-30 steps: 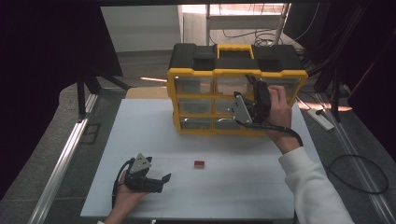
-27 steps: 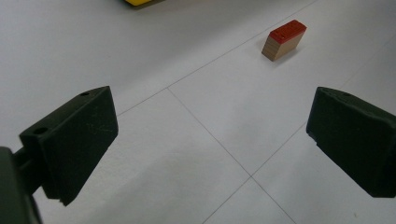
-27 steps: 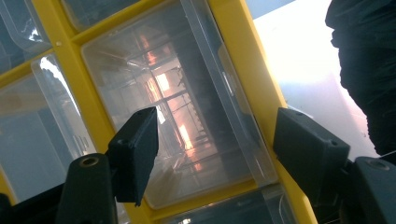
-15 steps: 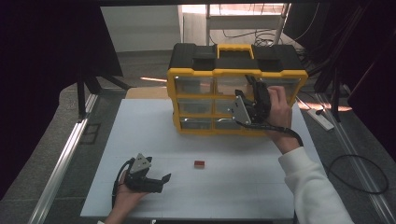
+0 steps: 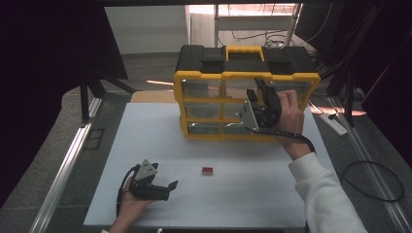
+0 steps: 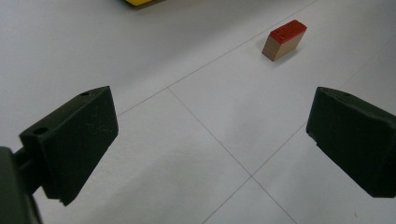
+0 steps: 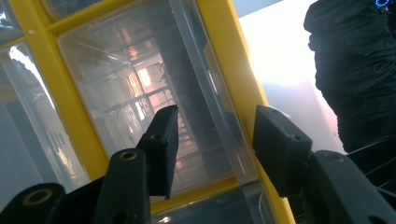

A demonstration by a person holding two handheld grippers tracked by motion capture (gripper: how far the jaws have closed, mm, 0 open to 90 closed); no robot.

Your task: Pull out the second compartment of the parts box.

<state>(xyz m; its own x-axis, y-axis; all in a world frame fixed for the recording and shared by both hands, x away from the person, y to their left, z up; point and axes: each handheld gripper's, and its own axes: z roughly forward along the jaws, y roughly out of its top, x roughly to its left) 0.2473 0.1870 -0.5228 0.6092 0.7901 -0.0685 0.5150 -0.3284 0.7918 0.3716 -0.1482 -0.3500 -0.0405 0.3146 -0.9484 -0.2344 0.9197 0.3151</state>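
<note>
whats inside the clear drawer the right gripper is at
Nothing identifiable: the clear drawer shows only glare and reflections through its front. The right gripper covers its lower part, so small contents there stay hidden.

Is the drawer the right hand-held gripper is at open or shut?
Shut: the clear drawer sits flush in the organizer's yellow frame. The right hand-held gripper has just been closing, not yet gripping.

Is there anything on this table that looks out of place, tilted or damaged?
Only one thing: a small red-topped block lies alone on the white table, apart from the yellow drawer cabinet. The cabinet stands upright and its clear drawers look shut and undamaged. Nothing is spilled.
</note>
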